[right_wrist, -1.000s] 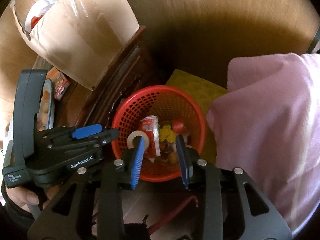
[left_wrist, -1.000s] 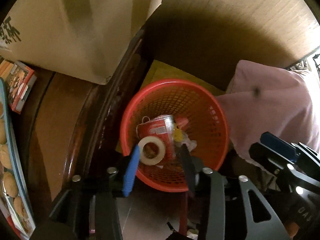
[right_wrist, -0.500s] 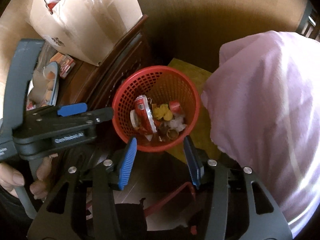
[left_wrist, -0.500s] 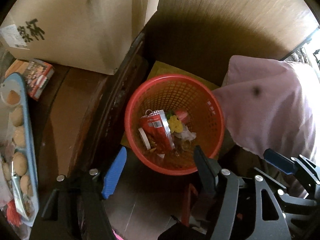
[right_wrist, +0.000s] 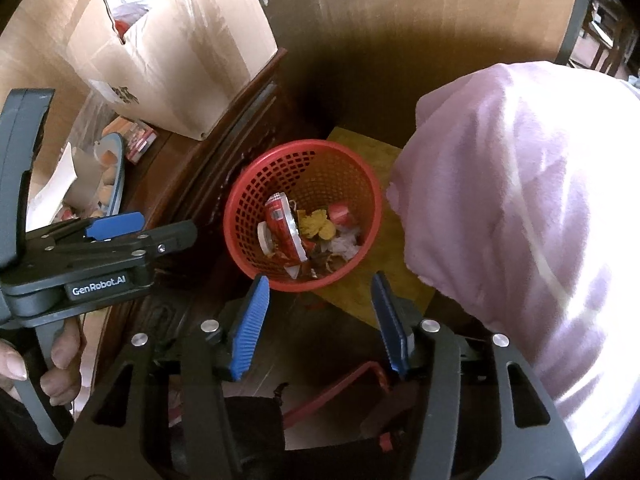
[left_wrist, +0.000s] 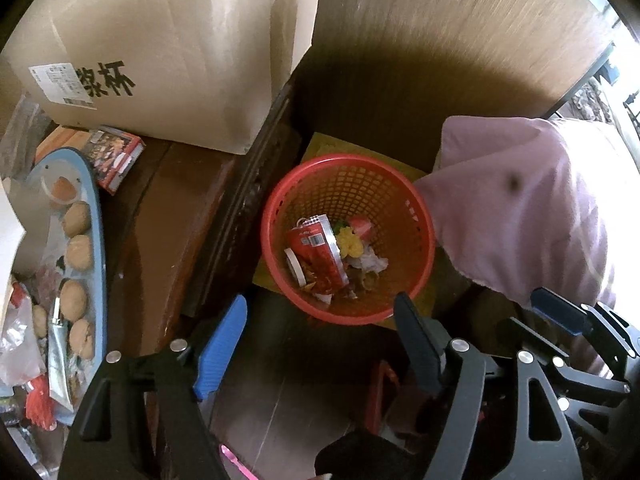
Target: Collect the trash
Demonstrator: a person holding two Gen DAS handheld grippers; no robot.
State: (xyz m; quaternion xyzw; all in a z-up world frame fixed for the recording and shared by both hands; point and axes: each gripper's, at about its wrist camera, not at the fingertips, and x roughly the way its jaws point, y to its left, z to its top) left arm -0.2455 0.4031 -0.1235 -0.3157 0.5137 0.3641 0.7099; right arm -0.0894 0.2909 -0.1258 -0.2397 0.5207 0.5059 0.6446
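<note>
Left-wrist view: the left gripper (left_wrist: pixel 320 344) is hanging above a red basket (left_wrist: pixel 416 208) on the floor beside a dark wooden table (left_wrist: pixel 168 216), its jaws opening with nothing between them; a red packet (left_wrist: pixel 316 256), a tape roll (left_wrist: pixel 294 264) and yellow scraps (left_wrist: pixel 350 242) are lying inside the basket; the right gripper (right_wrist: pixel 320 320) is likewise opening, empty, above the basket's near rim; a pink cloth (right_wrist: pixel 520 220) is lying just beside the basket.

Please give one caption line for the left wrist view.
Left gripper, jaws opening and empty, above red basket holding red wrapper.
</note>
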